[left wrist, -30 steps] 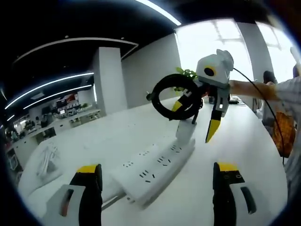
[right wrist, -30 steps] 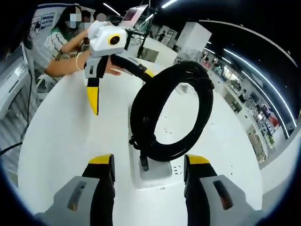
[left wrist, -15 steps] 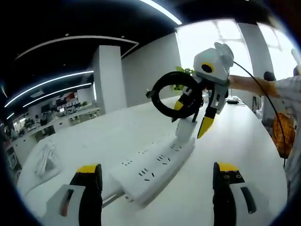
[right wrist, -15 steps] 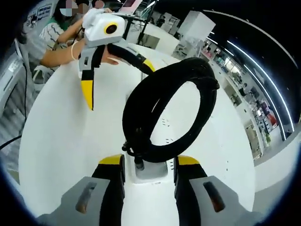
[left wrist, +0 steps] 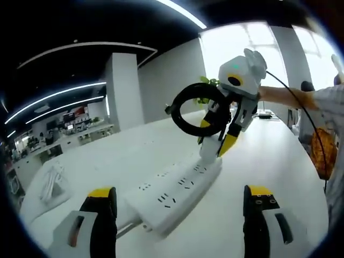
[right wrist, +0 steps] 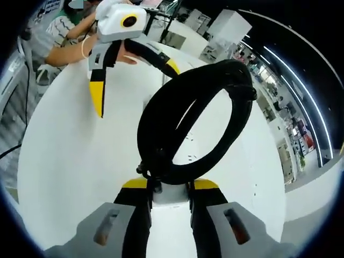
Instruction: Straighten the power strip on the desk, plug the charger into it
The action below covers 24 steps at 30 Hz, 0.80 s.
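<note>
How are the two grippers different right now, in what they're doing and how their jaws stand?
The right gripper has its jaws closed on the white charger, while the left gripper stands open, holding nothing. The right gripper sits over the power strip's far end; the left hangs back at its near end. Both have yellow-tipped jaws.

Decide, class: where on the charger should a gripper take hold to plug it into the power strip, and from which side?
Grip the charger's white block across its flat sides, coming down from above, as the right gripper does. The coiled black cable loops above it, so stay below the coil.
</note>
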Each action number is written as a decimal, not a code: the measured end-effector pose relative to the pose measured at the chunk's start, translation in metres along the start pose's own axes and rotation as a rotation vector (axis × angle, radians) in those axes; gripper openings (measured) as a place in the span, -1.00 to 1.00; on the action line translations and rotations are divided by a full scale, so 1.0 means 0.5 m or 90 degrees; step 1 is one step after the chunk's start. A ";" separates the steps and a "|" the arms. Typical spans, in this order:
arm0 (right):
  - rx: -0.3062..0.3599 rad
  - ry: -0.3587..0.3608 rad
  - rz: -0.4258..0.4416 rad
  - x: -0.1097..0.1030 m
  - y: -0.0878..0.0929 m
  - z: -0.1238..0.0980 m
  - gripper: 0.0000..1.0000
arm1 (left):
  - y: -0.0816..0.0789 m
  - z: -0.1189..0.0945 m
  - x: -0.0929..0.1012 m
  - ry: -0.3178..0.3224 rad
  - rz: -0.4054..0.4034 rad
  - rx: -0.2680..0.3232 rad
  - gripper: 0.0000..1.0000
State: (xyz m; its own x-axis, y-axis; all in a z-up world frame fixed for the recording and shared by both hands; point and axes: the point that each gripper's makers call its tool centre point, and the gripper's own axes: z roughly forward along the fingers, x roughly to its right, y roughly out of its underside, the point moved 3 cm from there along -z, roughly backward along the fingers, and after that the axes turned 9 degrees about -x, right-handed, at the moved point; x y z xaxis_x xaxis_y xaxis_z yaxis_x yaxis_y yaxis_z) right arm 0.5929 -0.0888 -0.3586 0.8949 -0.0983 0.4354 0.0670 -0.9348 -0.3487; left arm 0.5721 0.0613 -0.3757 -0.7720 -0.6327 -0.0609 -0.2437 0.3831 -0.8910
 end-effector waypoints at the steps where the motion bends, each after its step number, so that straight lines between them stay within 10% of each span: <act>1: 0.002 -0.004 0.002 0.001 0.002 0.000 -0.49 | 0.001 0.001 0.000 0.000 -0.001 -0.001 0.99; 15: 0.018 -0.134 0.122 0.029 0.010 0.011 -0.53 | 0.005 0.002 -0.001 -0.002 -0.001 -0.006 0.99; 24: -0.101 -0.065 0.025 0.001 0.001 0.011 -0.54 | 0.013 0.008 -0.004 -0.002 -0.005 -0.018 0.99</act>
State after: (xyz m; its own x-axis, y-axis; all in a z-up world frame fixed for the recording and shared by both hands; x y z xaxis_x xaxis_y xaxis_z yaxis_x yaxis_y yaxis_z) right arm 0.5955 -0.0876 -0.3632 0.9360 -0.1083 0.3350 -0.0322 -0.9738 -0.2251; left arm 0.5748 0.0623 -0.3831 -0.7682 -0.6378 -0.0552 -0.2660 0.3965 -0.8787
